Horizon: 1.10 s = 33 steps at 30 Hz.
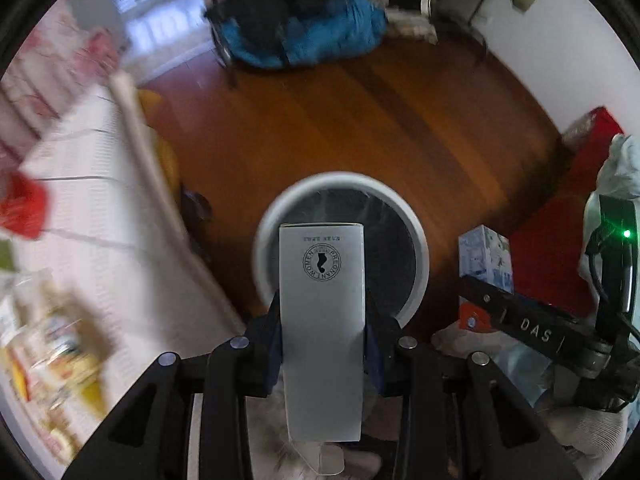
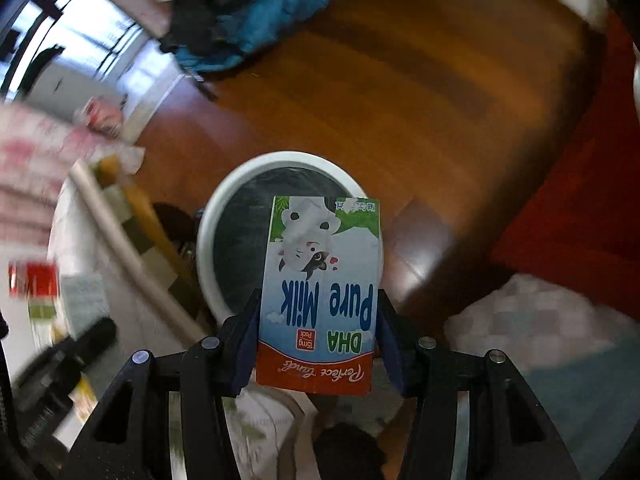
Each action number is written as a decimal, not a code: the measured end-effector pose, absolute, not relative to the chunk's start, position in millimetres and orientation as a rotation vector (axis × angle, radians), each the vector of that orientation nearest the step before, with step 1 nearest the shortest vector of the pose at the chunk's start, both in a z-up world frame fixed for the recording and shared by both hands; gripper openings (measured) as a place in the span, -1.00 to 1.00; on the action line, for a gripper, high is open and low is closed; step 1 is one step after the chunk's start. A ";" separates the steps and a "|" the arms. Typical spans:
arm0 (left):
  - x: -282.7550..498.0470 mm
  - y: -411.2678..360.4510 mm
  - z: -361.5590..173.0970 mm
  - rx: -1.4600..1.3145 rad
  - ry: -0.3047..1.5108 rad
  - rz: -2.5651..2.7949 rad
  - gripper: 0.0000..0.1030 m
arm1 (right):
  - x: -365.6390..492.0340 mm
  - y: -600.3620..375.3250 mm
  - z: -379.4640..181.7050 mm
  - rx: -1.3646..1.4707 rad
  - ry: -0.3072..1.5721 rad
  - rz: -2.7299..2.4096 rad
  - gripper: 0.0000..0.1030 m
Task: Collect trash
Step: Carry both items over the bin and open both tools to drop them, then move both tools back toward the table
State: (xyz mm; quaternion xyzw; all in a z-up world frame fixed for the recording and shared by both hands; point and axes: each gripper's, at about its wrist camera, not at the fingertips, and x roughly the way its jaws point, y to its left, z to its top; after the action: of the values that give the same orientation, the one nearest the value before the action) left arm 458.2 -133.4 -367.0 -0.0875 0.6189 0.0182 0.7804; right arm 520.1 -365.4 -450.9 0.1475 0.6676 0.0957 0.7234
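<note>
My left gripper [image 1: 323, 336] is shut on a tall grey carton [image 1: 322, 320] with a round black stamp, held over a round white-rimmed trash bin [image 1: 416, 236] lined in black on the wooden floor. In the left wrist view the right gripper [image 1: 492, 300] shows at the right, holding a blue milk carton [image 1: 486, 258] beside the bin. My right gripper [image 2: 318, 328] is shut on that blue "Pure Milk" carton [image 2: 320, 292], which hangs above the same bin [image 2: 208, 236]. Both cartons hide part of the bin's opening.
A white table [image 1: 92, 232] with packets and a red item [image 1: 22, 210] runs along the left. A blue and black bag [image 1: 300, 32] lies on the floor beyond the bin. A red surface [image 2: 568, 208] sits at the right.
</note>
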 end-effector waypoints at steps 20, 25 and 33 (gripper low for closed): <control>510.0 -133.6 -451.5 -0.124 1.444 0.069 0.70 | 550.4 -365.2 -542.6 0.321 1.529 0.115 0.78; 507.2 -136.6 -443.4 -0.075 1.418 0.077 0.82 | 540.6 -354.3 -525.0 0.210 1.494 0.098 0.92; 494.7 -138.4 -416.3 -0.038 1.371 0.088 0.83 | 521.5 -356.3 -487.5 0.117 1.430 0.069 0.92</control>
State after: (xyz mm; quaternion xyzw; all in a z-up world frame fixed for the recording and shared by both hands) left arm 494.7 -138.4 -416.3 -0.0177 0.6328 0.0405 0.7731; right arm 521.5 -356.3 -487.5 0.0537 0.6552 0.0317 0.7528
